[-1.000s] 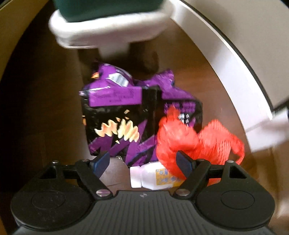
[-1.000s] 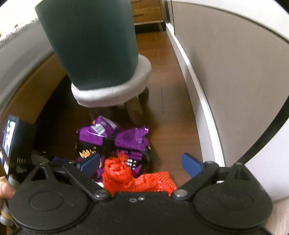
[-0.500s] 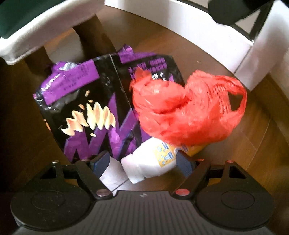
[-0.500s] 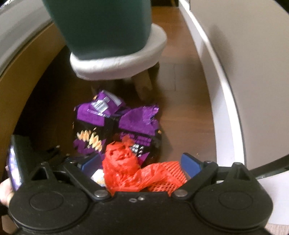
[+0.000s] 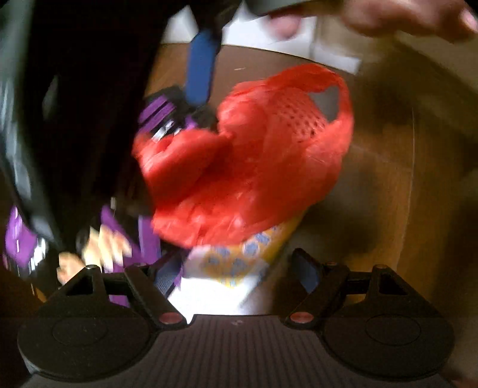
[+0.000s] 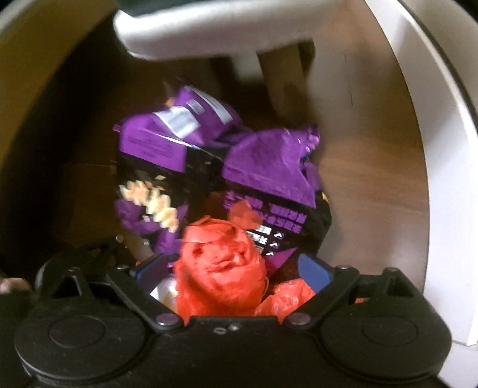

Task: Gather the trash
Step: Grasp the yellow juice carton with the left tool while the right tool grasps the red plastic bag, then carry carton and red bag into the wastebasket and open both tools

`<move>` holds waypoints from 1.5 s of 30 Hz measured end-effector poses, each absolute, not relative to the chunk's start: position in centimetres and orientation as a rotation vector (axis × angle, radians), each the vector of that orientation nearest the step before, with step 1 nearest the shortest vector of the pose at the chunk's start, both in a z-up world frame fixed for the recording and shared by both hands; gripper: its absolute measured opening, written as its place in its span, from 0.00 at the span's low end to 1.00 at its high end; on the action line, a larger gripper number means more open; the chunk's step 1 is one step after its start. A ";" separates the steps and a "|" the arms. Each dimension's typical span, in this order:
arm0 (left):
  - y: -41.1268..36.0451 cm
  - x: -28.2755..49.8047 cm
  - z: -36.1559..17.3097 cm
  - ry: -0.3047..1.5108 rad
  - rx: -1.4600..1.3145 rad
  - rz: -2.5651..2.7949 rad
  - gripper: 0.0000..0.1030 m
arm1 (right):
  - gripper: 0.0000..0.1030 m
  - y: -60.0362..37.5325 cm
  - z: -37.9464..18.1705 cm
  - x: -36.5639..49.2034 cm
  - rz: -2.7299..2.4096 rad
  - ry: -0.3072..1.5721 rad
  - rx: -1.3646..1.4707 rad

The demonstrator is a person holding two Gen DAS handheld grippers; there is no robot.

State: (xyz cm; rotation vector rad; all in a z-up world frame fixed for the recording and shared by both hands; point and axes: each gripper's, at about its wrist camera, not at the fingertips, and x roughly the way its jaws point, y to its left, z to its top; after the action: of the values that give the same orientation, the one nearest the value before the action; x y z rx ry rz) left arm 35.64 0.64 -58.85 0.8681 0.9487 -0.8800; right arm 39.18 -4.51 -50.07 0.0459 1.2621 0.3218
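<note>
A pile of trash lies on the wooden floor: a red mesh bag (image 5: 254, 167), a purple and black snack bag (image 6: 215, 176) and a white and yellow carton (image 5: 236, 262) under the red bag. My left gripper (image 5: 236, 274) is open with the carton between its fingers. My right gripper (image 6: 233, 268) is open, its fingers on either side of the red bag (image 6: 221, 268). One blue right fingertip (image 5: 200, 68) shows in the left wrist view, above the pile. Both views are blurred.
A white stool (image 6: 209, 27) with wooden legs stands just behind the pile. A white baseboard and wall (image 6: 433, 149) run along the right. The person's hand (image 5: 388, 15) shows at the top of the left wrist view.
Both grippers have moved down and closer to the pile. The right gripper's fingers have narrowed around the red bag. The left gripper now reaches the carton.
</note>
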 end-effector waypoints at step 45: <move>5.6 39.1 -46.4 0.907 0.281 -0.612 0.51 | 0.58 -15.3 -32.6 36.8 0.139 0.877 0.255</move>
State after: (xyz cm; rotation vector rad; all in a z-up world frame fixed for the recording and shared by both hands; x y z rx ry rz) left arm 39.08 5.55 -46.43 0.2806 0.9070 -0.6124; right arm 36.81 -15.28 -32.63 0.2546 0.8775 0.1386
